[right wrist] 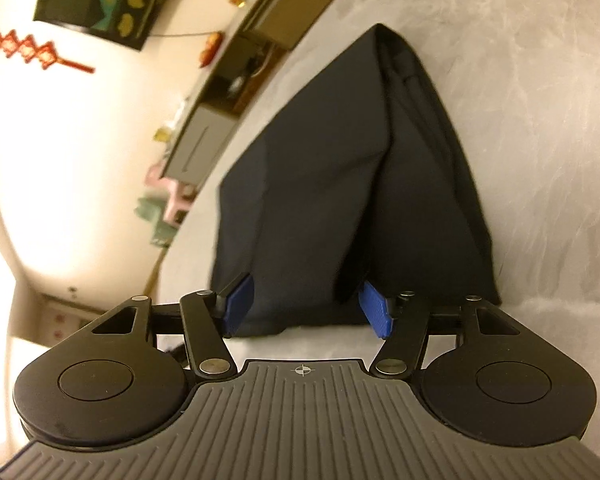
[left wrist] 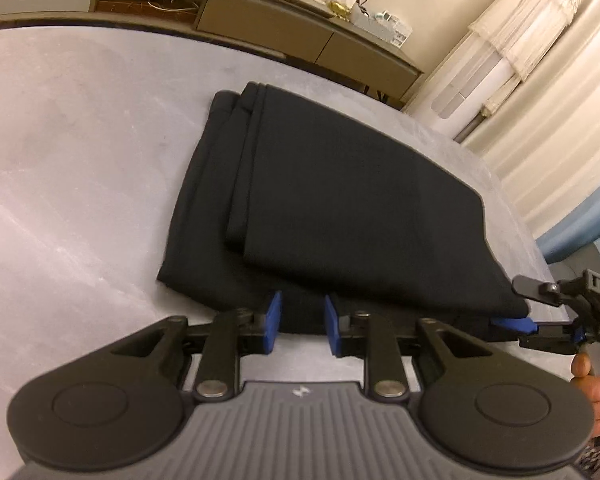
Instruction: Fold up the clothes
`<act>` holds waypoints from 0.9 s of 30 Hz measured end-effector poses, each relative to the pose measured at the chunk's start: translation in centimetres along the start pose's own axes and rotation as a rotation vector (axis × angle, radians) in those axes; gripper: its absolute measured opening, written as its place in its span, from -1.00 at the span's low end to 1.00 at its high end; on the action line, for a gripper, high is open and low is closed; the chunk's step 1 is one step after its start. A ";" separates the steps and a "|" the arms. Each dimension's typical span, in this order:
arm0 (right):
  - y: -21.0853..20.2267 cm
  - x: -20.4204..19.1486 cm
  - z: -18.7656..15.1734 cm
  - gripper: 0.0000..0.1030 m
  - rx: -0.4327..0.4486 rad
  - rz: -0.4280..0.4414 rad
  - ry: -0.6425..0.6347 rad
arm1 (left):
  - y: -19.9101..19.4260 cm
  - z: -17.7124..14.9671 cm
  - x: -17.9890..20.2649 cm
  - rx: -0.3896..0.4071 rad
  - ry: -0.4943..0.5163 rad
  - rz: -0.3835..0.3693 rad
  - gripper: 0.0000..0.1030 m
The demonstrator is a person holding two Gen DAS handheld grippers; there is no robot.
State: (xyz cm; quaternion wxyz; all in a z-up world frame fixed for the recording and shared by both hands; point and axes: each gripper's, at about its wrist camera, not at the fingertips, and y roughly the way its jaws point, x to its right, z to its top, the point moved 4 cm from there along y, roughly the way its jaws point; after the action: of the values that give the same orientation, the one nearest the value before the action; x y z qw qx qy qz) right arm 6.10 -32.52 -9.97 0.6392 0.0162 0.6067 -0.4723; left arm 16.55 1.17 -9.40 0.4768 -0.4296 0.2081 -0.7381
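A black garment (left wrist: 340,200) lies folded in layers on the grey table (left wrist: 80,160), close to the table's right edge. My left gripper (left wrist: 302,322) sits at the garment's near edge, where dark cloth fills the narrow gap between its blue pads (left wrist: 274,318). My right gripper (left wrist: 512,304) is at the near right corner, turned on its side, with one jaw above the cloth and one below. In the right wrist view, the right gripper (right wrist: 308,308) stands wide, with the garment (right wrist: 340,180) running between its pads (right wrist: 376,312), which do not press on it.
A long sideboard (left wrist: 260,20) with glassware and small gold objects stands beyond the table's far edge. A white floor-standing unit (left wrist: 480,80) and curtains are at the right. A person's hand (left wrist: 592,388) holds the right gripper's handle. Bare tabletop spreads to the left of the garment.
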 end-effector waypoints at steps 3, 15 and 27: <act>0.4 0.0 -0.6 -0.63 0.021 -0.055 -0.061 | 0.1 0.0 -0.4 0.012 -0.037 -0.012 -0.55; -2.5 1.5 -2.4 -1.00 0.029 -0.182 -0.111 | -2.1 1.0 -1.9 0.076 -0.168 -0.096 -0.46; -1.6 1.8 -1.6 -0.07 0.061 0.012 0.057 | 1.1 1.6 -4.2 0.117 -0.424 -0.233 0.12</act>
State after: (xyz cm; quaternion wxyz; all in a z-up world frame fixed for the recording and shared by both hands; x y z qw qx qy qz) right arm 3.54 -33.51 -10.93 0.6237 0.0527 0.6097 -0.4864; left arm 19.18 4.52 -11.09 0.4457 -0.5676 0.0092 -0.6922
